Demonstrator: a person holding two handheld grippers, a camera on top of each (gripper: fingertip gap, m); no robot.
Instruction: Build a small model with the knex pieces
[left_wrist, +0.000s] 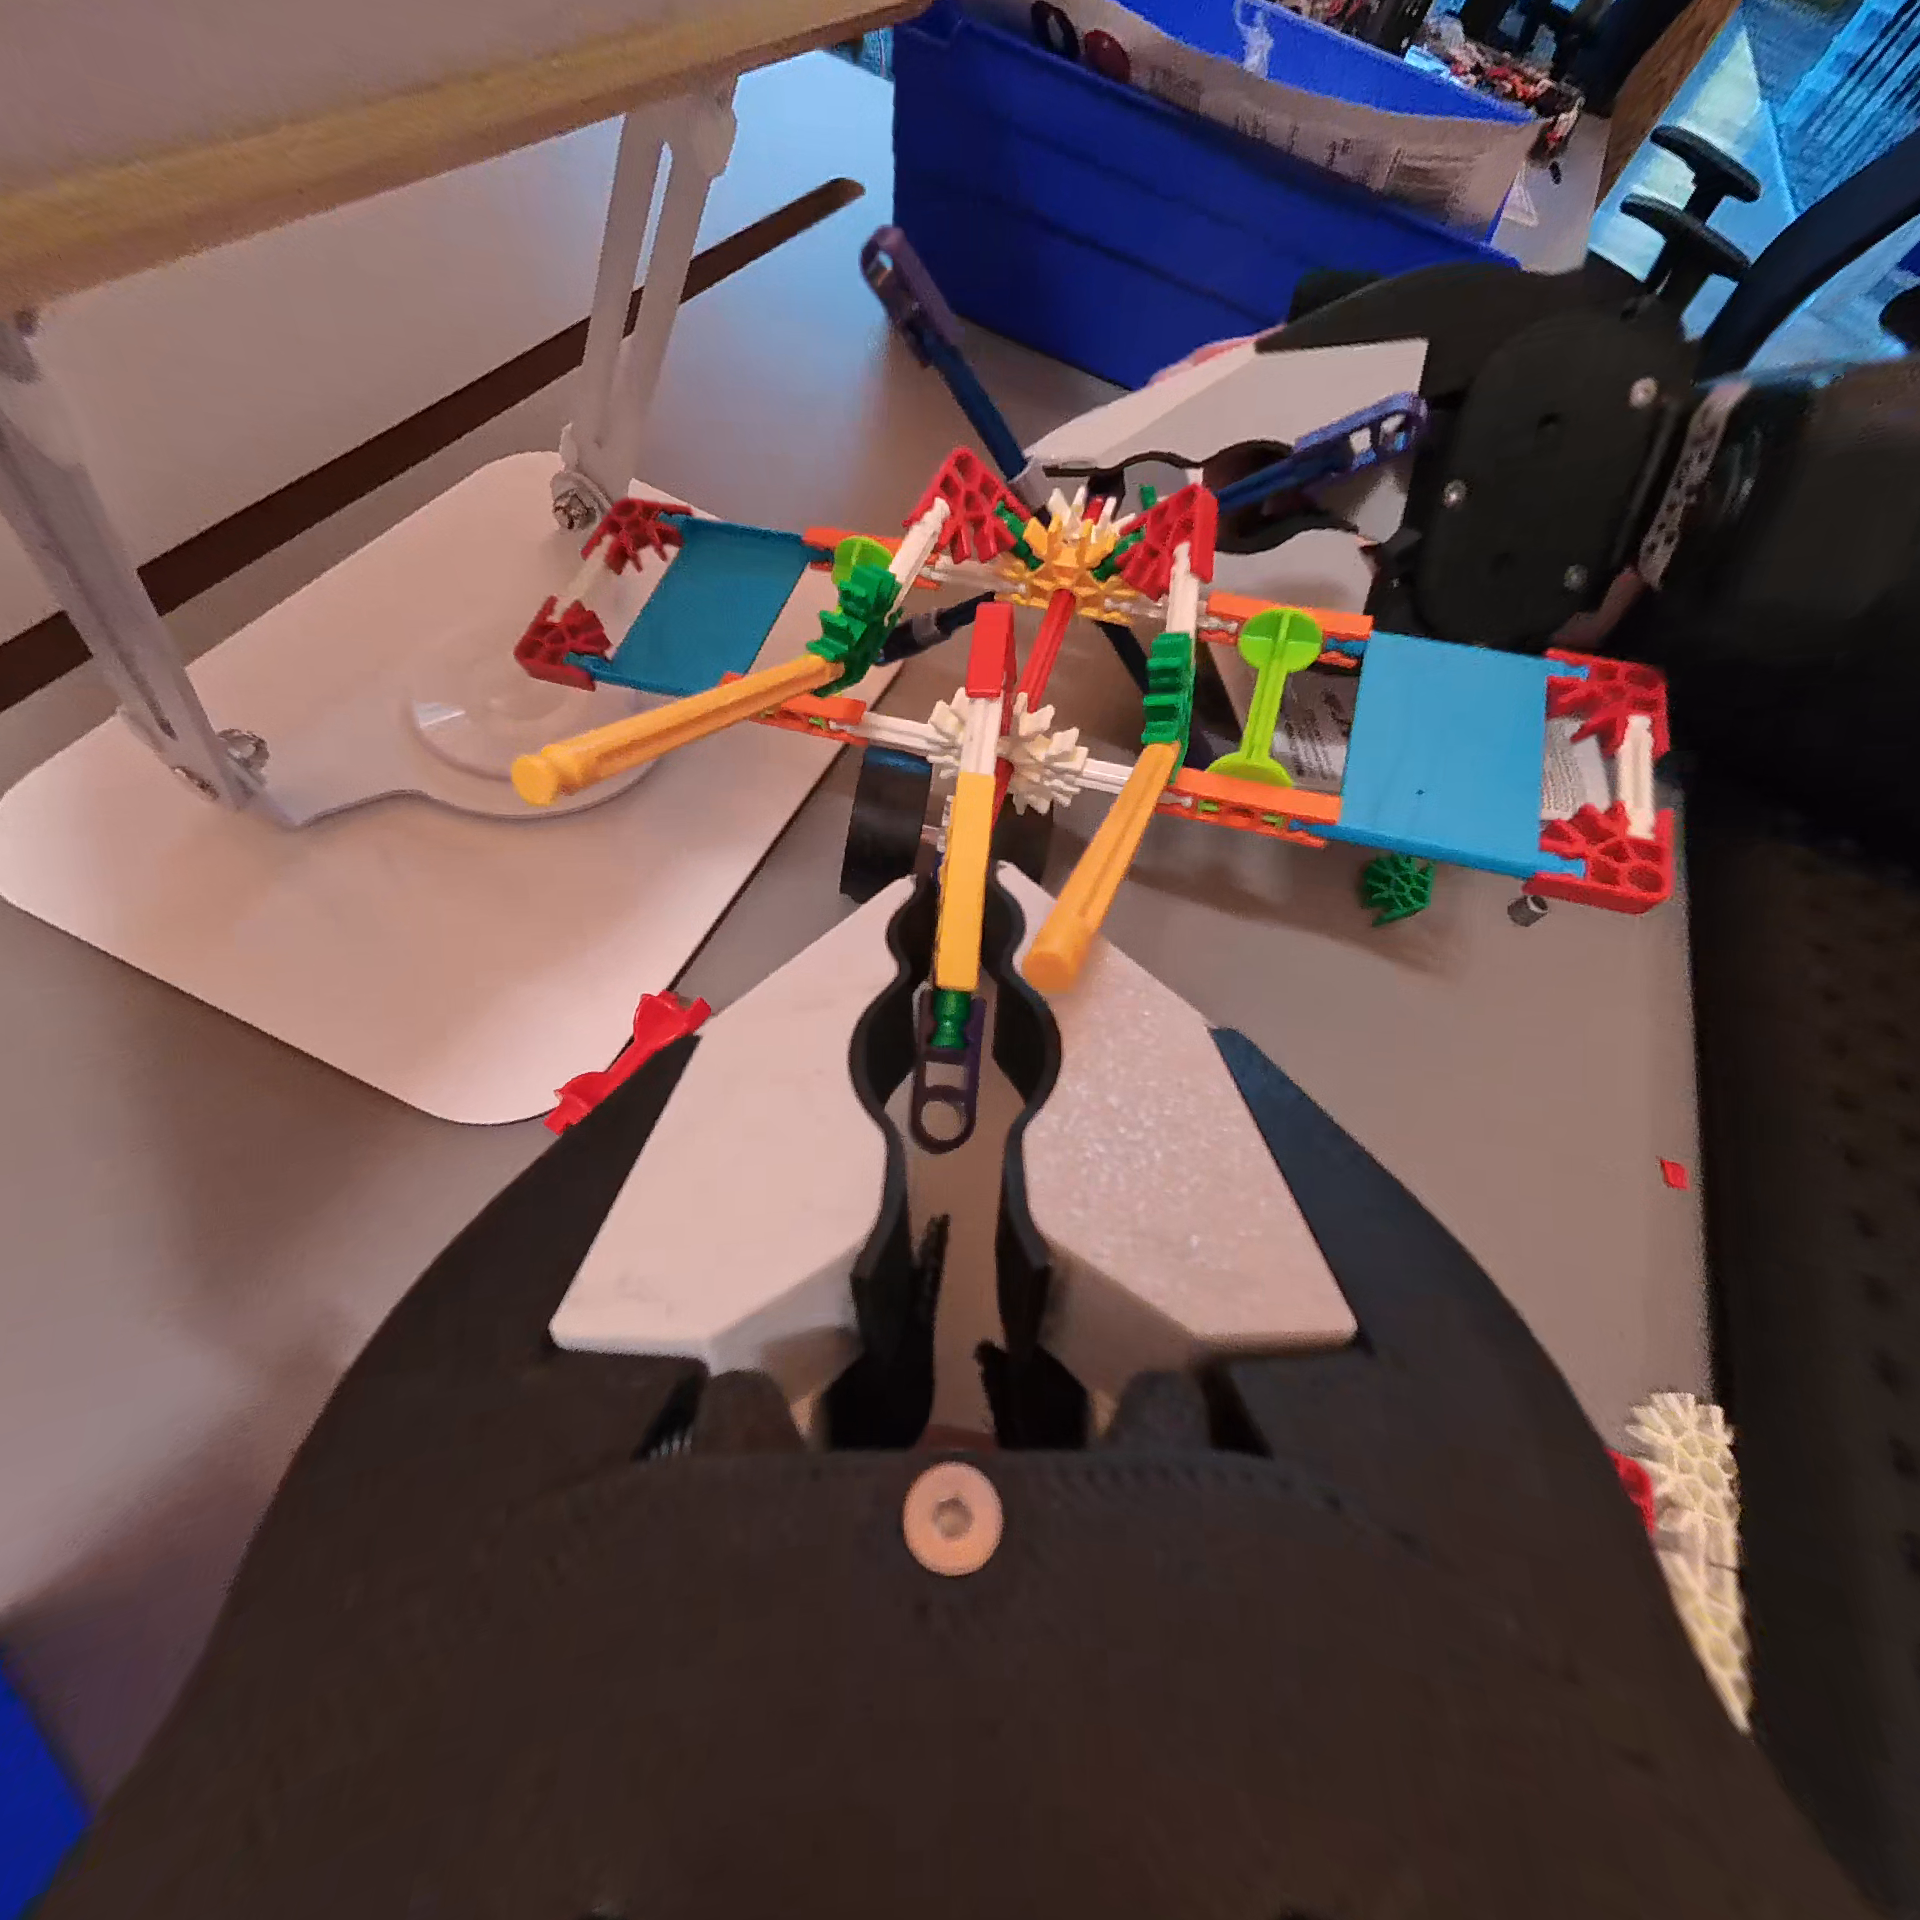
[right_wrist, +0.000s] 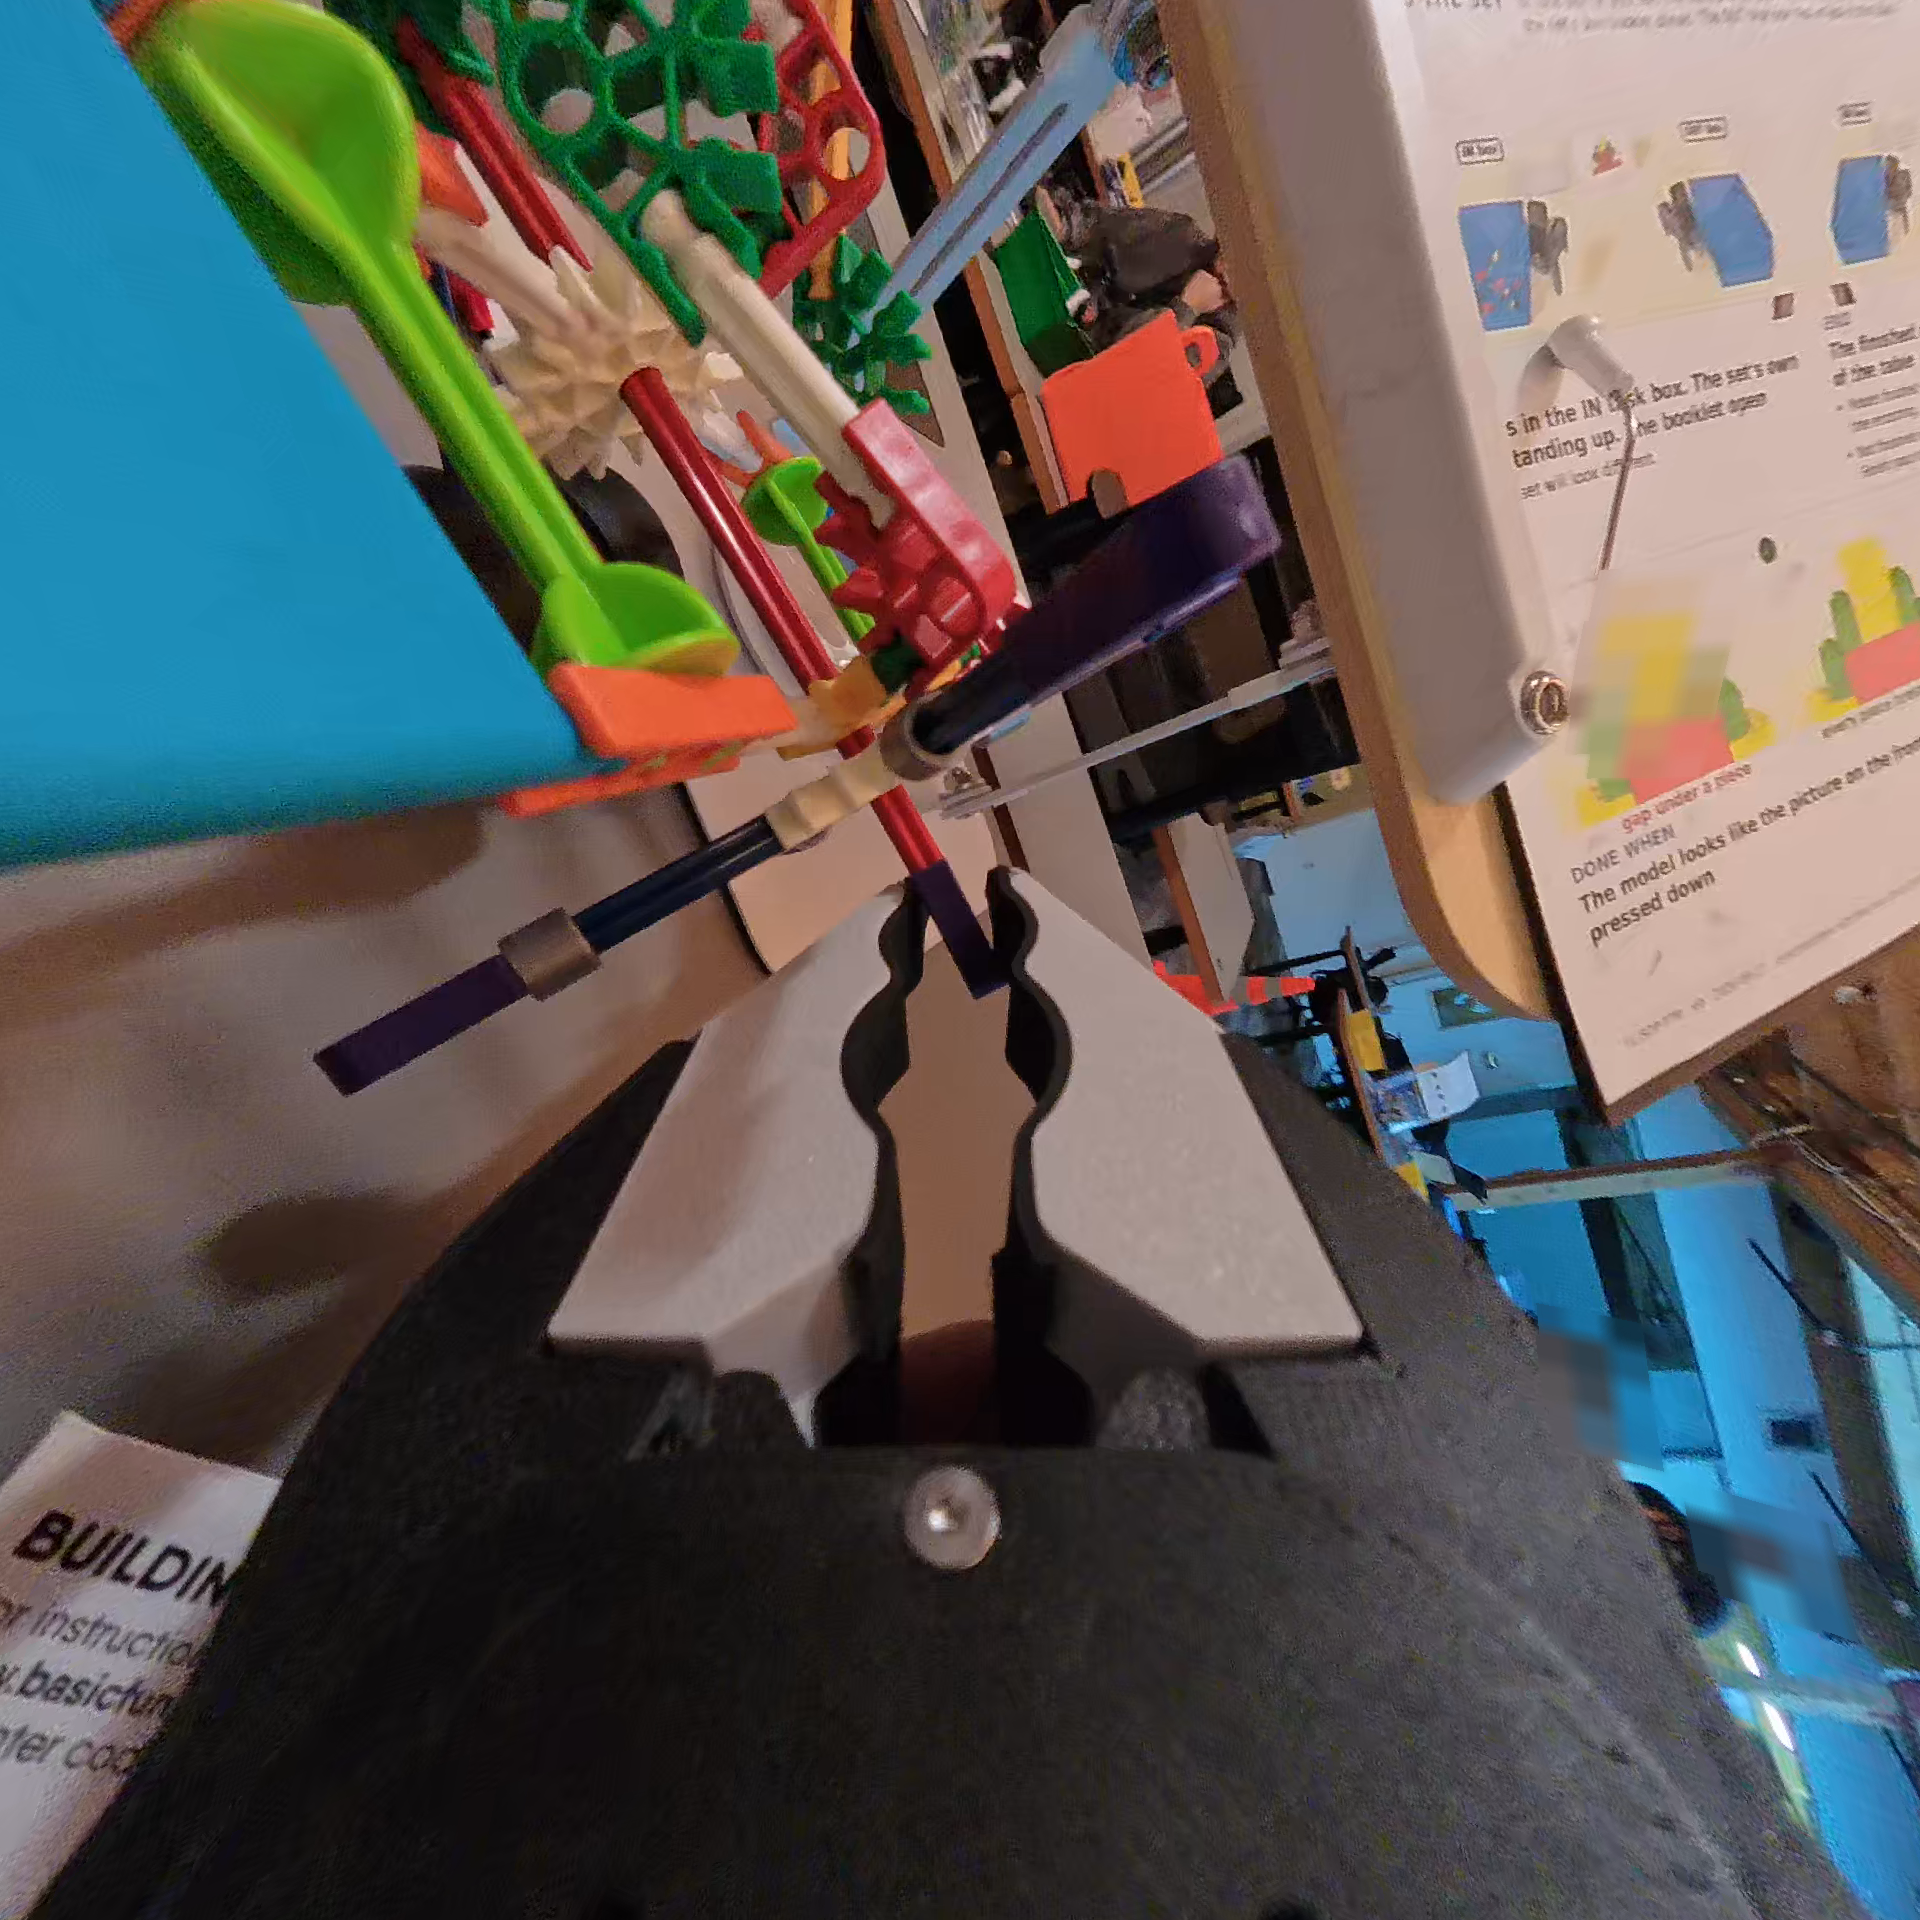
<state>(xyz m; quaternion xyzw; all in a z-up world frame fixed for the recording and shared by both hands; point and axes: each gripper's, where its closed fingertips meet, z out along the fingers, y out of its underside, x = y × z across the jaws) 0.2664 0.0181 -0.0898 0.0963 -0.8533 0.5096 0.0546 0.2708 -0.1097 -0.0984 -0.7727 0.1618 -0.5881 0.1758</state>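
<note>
A colourful rod-and-connector model plane (left_wrist: 1060, 665) with blue wing panels (left_wrist: 1444, 758) rests on the grey table. My left gripper (left_wrist: 956, 904) is shut on the model's yellow tail rod (left_wrist: 961, 873); a green piece and a purple connector (left_wrist: 945, 1091) sit further back between the jaws. My right gripper (left_wrist: 1122, 478) reaches in from the far right at the model's nose. In the right wrist view, that gripper (right_wrist: 954, 909) is shut on a purple connector (right_wrist: 961, 935) at the end of a red rod (right_wrist: 769, 592). The blue wing panel (right_wrist: 208, 468) fills the upper left there.
A white stand base (left_wrist: 312, 883) with metal legs lies to the left. A blue bin (left_wrist: 1091, 208) stands behind. Loose pieces lie about: red (left_wrist: 623, 1060), green (left_wrist: 1397, 888), white (left_wrist: 1694, 1507). An instruction board (right_wrist: 1662, 520) and a booklet (right_wrist: 104, 1610) show in the right wrist view.
</note>
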